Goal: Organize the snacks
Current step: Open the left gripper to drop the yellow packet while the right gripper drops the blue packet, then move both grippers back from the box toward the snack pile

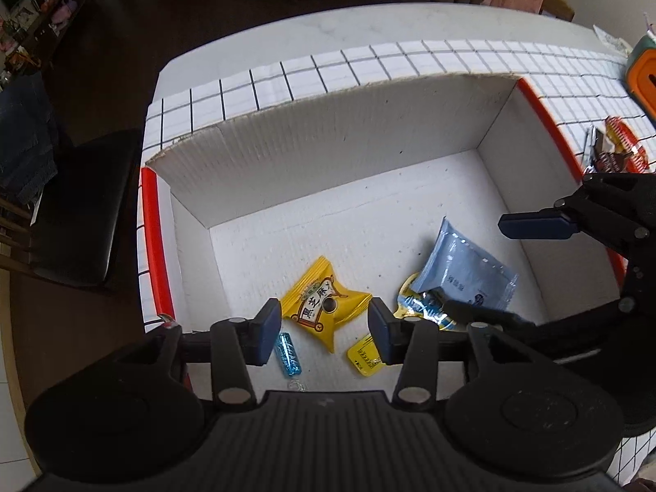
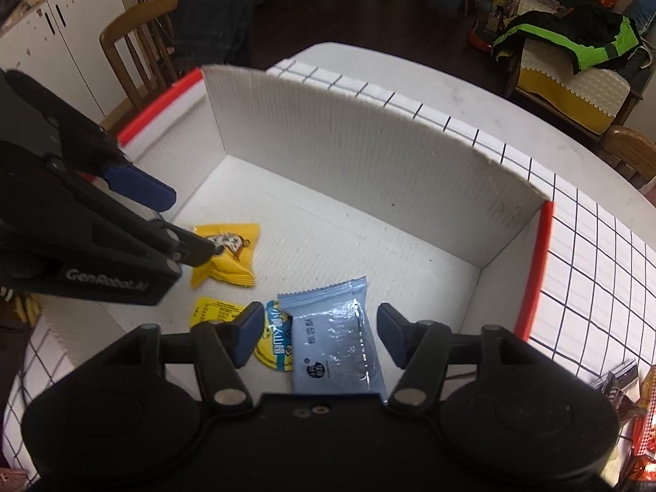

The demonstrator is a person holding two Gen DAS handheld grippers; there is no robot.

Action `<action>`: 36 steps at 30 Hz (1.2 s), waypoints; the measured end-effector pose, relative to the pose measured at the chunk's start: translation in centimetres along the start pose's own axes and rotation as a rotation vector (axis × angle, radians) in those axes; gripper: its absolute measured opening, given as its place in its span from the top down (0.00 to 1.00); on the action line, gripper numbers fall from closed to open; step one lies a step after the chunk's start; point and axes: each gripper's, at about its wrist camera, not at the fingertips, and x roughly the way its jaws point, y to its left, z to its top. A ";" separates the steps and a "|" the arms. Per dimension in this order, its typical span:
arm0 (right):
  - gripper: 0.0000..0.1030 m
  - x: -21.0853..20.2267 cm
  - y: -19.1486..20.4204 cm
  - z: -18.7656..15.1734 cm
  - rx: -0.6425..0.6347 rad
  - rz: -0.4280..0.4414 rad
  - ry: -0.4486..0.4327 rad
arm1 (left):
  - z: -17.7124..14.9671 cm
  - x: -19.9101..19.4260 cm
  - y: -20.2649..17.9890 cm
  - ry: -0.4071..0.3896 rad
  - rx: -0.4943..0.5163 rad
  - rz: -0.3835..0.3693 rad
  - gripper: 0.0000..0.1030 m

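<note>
Nearest, two hand-held tongs, both pointed steeply down into the box.

Left gripper: jaws parted, nothing pinched. The yellow sesame packet lies on the box floor below the gap, clear of both pads. Released.

Right gripper: jaws parted, pads clear on either side of the pale blue packet, which lies loose beneath them. Released.

Contents of the white cardboard box, near to far:
- a small blue candy wrapper, by the left tong's left pad;
- a small yellow sachet, flat on the floor;
- a round yellow-and-blue packet, partly under the blue packet;
- the blue packet, slanted over that round one;
- the sesame packet, slightly apart from the rest, toward the box's left side.

The far half of the box floor is bare. The box has red-edged side flaps and stands on a black-gridded white cloth over a pale table.

Outside the box, on the cloth to its right: a few more snack packets, red and dark wrappers, not yet stowed.

Step in hand, as I judge it: a drop-off, one packet let go from each tong, both now in the box.

Next move calls for lifting both tongs clear of the box walls, then reaching to the packets on the cloth, jaws kept wide enough to straddle a wrapper.
</note>
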 end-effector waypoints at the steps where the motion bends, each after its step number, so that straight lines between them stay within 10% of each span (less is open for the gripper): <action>1: 0.37 -0.4 0.0 0.0 0.004 0.007 -0.009 | 0.0 -0.3 0.0 -0.008 -0.002 -0.003 0.54; 36: 0.01 -17.0 -10.1 -11.1 0.274 0.080 -0.282 | -2.0 -10.3 -13.7 -0.346 0.107 -0.126 0.19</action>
